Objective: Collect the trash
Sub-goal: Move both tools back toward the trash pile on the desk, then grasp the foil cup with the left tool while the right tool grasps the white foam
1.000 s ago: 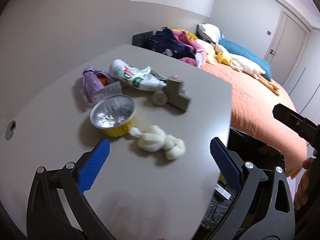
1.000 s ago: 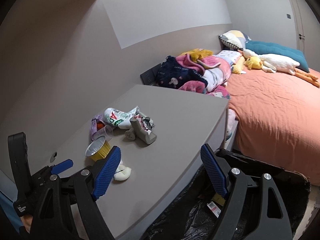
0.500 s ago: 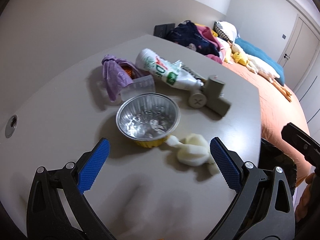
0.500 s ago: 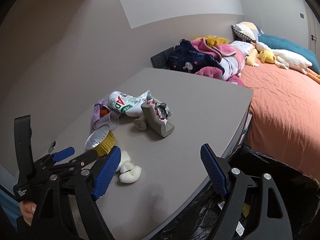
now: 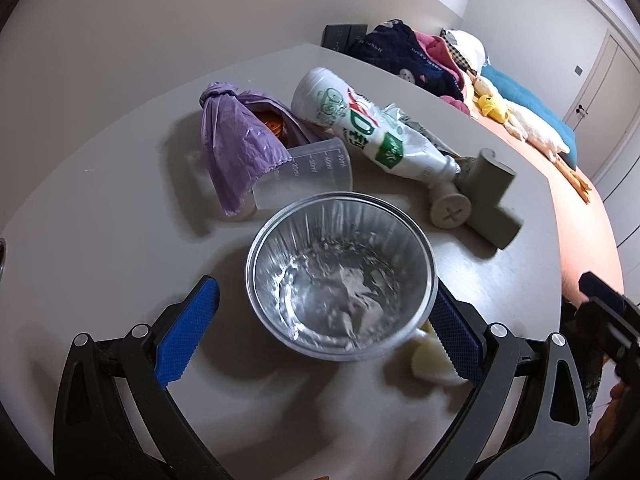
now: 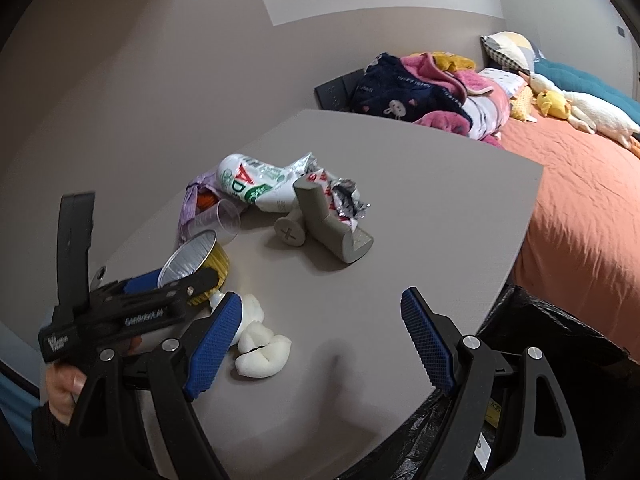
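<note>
Foil cup (image 5: pixel 342 280): stands upright on the grey table (image 5: pixel 120 208), between the spread blue pads of the left gripper (image 5: pixel 320 332); whether the pads touch it cannot be told.
Left gripper: jaws wide apart around the cup.
Right gripper (image 6: pixel 320 344): jaws open, holding nothing, over the table's near edge.
White wad (image 6: pixel 262 354): just beside the cup.
Behind the cup: measuring cup (image 5: pixel 308 178), purple bag (image 5: pixel 236 148), crushed bottle (image 5: pixel 368 132), grey block (image 5: pixel 486 200).
Black bin bag (image 6: pixel 560 360): below the table edge.
</note>
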The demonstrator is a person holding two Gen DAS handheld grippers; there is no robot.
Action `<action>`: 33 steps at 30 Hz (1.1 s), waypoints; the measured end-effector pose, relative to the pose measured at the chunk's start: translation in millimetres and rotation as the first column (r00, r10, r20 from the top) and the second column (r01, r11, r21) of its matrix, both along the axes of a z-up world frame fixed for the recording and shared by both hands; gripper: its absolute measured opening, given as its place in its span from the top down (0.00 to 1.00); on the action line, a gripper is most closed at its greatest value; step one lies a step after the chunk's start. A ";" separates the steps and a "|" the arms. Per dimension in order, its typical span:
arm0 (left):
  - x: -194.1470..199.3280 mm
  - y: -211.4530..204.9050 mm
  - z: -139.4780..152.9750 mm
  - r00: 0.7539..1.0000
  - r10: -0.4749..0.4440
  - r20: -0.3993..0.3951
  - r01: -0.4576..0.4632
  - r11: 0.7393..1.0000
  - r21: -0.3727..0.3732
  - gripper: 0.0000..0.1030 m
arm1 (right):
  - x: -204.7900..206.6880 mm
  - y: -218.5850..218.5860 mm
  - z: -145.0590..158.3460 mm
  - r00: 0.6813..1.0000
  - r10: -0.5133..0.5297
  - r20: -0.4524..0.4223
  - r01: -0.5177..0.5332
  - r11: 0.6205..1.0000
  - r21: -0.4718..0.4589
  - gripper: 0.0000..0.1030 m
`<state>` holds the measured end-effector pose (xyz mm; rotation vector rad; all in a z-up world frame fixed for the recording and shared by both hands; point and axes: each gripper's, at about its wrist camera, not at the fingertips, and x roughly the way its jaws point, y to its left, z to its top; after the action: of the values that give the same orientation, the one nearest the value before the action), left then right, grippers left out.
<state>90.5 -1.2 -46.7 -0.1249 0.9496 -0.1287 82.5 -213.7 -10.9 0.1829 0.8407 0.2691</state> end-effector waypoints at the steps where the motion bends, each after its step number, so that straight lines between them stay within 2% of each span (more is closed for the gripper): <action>1: 2.3 1.2 -1.1 1.000 -0.002 -0.002 0.002 1.000 -0.004 0.06 | 0.6 1.7 -1.9 1.000 0.007 -0.002 -0.007 1.000 -0.002 0.20; 5: 6.7 3.5 -3.7 1.000 -0.004 0.005 0.004 1.000 0.006 0.07 | 3.8 12.2 -9.7 0.999 0.042 -0.014 -0.042 0.999 -0.009 0.20; 7: 9.7 5.5 -5.7 1.000 -0.007 0.002 0.007 1.000 0.013 0.17 | 3.6 19.0 -13.1 0.998 0.063 -0.019 -0.063 0.998 -0.020 0.20; 9: 9.1 7.3 -5.1 1.000 0.002 0.014 -0.002 1.000 0.028 0.31 | 3.7 27.2 -16.7 0.996 0.087 -0.022 -0.088 0.996 -0.032 0.20; 12: 9.6 14.6 -3.9 1.000 0.007 0.015 -0.007 1.000 0.002 0.31 | 5.2 40.1 -22.1 0.992 0.122 -0.031 -0.124 0.991 -0.051 0.20; 18: 6.1 20.7 -0.8 1.000 0.017 0.017 -0.017 1.000 0.011 0.32 | 10.3 62.6 -34.6 0.983 0.174 -0.056 -0.179 0.978 -0.102 0.20; 19: 5.7 21.7 0.3 1.000 0.020 0.020 -0.020 1.000 0.009 0.32 | 11.0 65.9 -36.6 0.982 0.181 -0.060 -0.187 0.976 -0.115 0.22; 23: 2.6 26.1 3.8 0.999 0.026 0.024 -0.027 1.000 0.000 0.32 | 11.5 71.8 -41.9 0.973 0.215 -0.080 -0.223 0.968 -0.115 0.46; 25: 0.3 27.4 5.1 0.999 0.032 0.025 -0.032 0.999 0.003 0.32 | 10.4 73.4 -42.7 0.970 0.231 -0.080 -0.239 0.964 -0.116 0.53; 28: -3.9 28.6 7.3 0.999 0.037 0.024 -0.037 0.999 0.001 0.32 | 8.3 75.1 -42.7 0.963 0.254 -0.094 -0.263 0.959 -0.102 0.69; 31: -9.3 27.7 12.5 0.999 0.040 0.035 -0.040 0.999 0.006 0.32 | 8.2 72.8 -41.5 0.963 0.247 -0.103 -0.255 0.964 -0.074 0.76; 33: -12.5 25.9 17.1 0.998 0.042 0.048 -0.043 0.999 0.012 0.32 | 5.5 70.0 -39.0 0.966 0.238 -0.099 -0.245 0.968 -0.064 0.76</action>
<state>78.0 24.7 -29.6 -0.1291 0.8993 -0.0858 88.0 -143.6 -49.9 0.0214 0.9636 0.4596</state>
